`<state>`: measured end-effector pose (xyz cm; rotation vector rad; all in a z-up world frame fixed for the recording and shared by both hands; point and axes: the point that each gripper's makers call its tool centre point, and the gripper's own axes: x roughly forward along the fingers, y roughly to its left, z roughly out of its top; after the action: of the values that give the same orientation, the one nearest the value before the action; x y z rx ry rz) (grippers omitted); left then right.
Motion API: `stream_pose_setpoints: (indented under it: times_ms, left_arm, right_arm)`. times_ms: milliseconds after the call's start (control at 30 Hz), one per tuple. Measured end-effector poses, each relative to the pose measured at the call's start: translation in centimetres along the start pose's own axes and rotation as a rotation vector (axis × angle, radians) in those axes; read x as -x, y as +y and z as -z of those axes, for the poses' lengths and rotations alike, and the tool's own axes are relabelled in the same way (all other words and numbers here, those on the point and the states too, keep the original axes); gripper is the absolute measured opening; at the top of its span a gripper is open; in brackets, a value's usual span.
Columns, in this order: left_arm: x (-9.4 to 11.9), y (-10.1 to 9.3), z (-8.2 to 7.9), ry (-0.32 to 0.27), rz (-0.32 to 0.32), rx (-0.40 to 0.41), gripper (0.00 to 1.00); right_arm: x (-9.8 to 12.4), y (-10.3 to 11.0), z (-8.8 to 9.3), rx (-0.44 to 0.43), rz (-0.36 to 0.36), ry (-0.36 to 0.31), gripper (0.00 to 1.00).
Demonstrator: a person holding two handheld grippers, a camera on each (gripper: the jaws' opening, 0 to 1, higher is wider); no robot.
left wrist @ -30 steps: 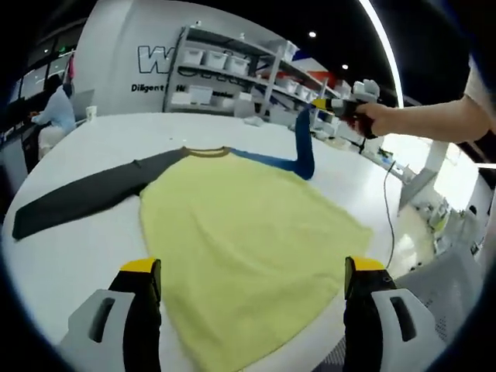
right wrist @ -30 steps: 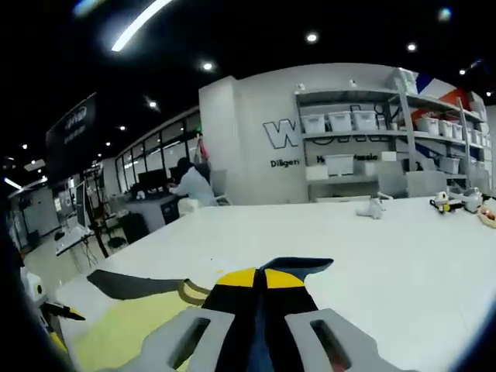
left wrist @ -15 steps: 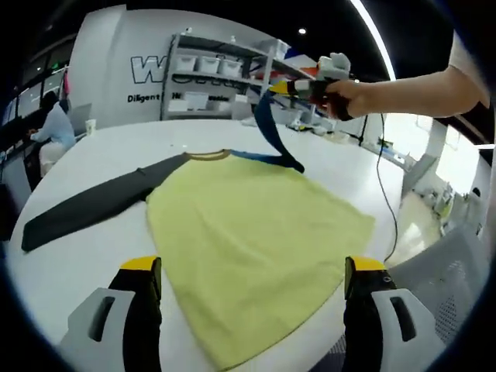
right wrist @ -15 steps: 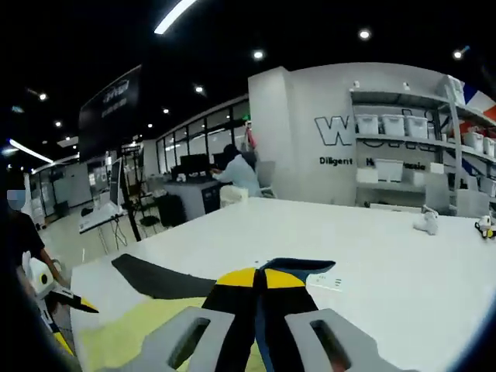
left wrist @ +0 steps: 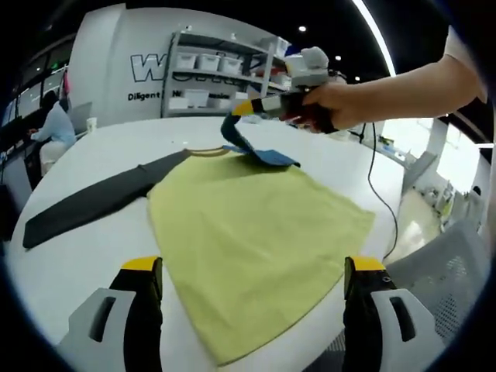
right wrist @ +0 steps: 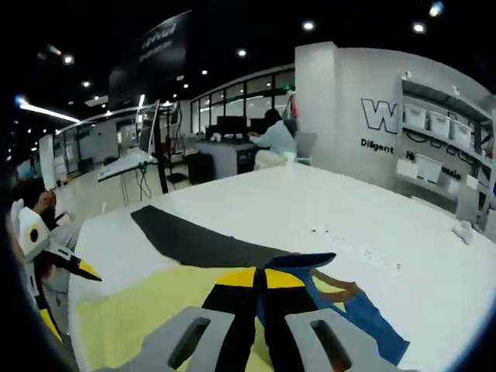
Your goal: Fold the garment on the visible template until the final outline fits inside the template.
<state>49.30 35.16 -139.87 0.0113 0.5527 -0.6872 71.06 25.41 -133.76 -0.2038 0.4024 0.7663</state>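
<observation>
A long-sleeved shirt lies flat on the white table (left wrist: 70,271). Its yellow body (left wrist: 248,232) spreads between my left gripper's jaws, and its dark grey sleeve (left wrist: 85,203) stretches out to the left. My left gripper (left wrist: 252,271) is open, jaws wide apart, hovering over the near hem. My right gripper (left wrist: 246,108), held by a hand, is shut on the cuff of the blue sleeve (left wrist: 263,153), which is doubled back over the shoulder near the collar (left wrist: 205,152). In the right gripper view the right gripper (right wrist: 260,277) pinches that blue sleeve (right wrist: 364,318) above the yellow body (right wrist: 132,322) and the grey sleeve (right wrist: 194,244).
A black cable (left wrist: 381,198) runs across the table's right side. Shelves with white bins (left wrist: 209,66) stand behind the table. A person sits at a desk (left wrist: 54,116) far left. A grey chair (left wrist: 465,287) is off the table's right edge.
The right gripper has carried the blue sleeve from the right side leftward and down, so it now folds over the shoulder by the collar. The left gripper has stayed open in place.
</observation>
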Motion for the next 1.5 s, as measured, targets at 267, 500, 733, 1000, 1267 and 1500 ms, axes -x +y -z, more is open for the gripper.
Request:
stream_pose_setpoints:
  times_ms: [267, 500, 733, 1000, 1267, 1500]
  left_arm:
    - [0.1, 0.5, 0.2, 0.006, -0.018, 0.006, 0.97]
    - [0.2, 0.7, 0.1, 0.003, -0.028, 0.010, 0.96]
    - [0.3, 0.9, 0.2, 0.006, -0.035, 0.013, 0.96]
    - [0.2, 1.0, 0.3, 0.007, -0.036, 0.013, 0.96]
    - [0.2, 1.1, 0.4, 0.012, -0.038, 0.015, 0.95]
    - [0.2, 1.1, 0.4, 0.011, -0.040, 0.019, 0.95]
  right_arm:
    - [-2.6, 3.3, 2.5, 0.071, -0.052, 0.075, 0.00]
    - [-3.9, 5.3, 3.3, 0.103, -0.095, 0.098, 0.00]
    - [-5.0, 6.9, 3.6, 0.119, -0.130, 0.111, 0.00]
    - [-5.5, 8.0, 5.5, 0.154, -0.175, 0.174, 0.00]
    - [-6.6, 10.8, 5.0, 0.220, -0.260, 0.169, 0.00]
    - [-5.6, 9.6, 5.2, 0.157, -0.236, 0.159, 0.00]
